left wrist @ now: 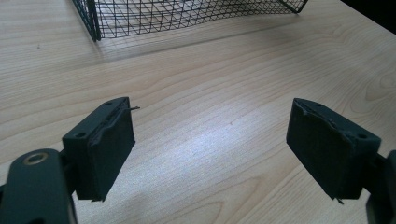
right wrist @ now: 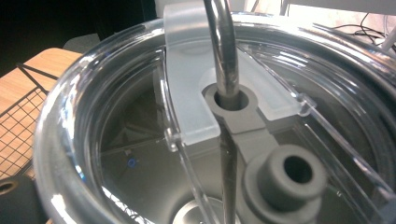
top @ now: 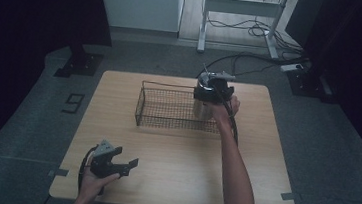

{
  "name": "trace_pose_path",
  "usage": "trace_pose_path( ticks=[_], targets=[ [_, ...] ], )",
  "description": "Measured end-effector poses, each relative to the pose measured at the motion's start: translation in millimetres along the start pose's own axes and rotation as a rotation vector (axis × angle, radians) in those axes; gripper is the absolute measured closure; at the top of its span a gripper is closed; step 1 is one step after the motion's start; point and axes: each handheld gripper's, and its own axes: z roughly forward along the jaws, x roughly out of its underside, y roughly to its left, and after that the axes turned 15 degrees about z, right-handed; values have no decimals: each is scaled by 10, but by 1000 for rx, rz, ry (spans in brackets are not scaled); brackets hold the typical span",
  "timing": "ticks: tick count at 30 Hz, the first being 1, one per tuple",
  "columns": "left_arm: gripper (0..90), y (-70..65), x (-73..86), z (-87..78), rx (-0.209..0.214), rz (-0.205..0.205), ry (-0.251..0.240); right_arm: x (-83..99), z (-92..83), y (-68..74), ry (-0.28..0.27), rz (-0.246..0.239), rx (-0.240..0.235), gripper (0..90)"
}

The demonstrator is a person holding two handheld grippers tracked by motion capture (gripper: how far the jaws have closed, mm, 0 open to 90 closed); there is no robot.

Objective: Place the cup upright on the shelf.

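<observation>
Tumbler (top: 202,109) sits at the basket's (top: 141,105) right end, right gripper (top: 213,91) on its lid, jaws unreadable; release pending; left gripper (top: 125,166) idle lower left, jaws open.

Near table: bare wood between the left gripper (top: 123,164) and the wire basket (top: 168,108); open passage there.
Between left jaws: jaws stand wide apart over bare table (left wrist: 210,140), nothing in the gap.
Basket: its mesh walls block the middle of the far half; left part looks open from above.
Basket's right end: taken up by a steel cup (top: 203,109) with the right gripper (top: 214,87) above it.
Cup mouth: clear lid (right wrist: 187,107) and metal straw (right wrist: 224,56) close it off.
Table right side: crossed by the person's right forearm (top: 235,172).
</observation>
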Motion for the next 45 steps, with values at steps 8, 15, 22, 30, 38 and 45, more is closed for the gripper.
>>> trace_pose_path(
  ticks=[8,15,22,30,38,45],
  targets=[
    [154,0,1,4,0,0,1,72,59,-39,11,1,13,32],
    [155,1,5,8,-1,0,3,143,121,-42,21,-7,22,32],
    [154,3,9,12,-1,1,7,209,177,-36,27,-14,27,32],
    [155,20,13,-5,-5,-4,3,276,223,-28,36,-21,35,32],
    [155,14,13,-2,-3,-2,5,348,258,-29,54,-47,49,31],
    [155,4,13,6,-2,-1,7,390,233,-85,53,-33,33,31]
  ],
)
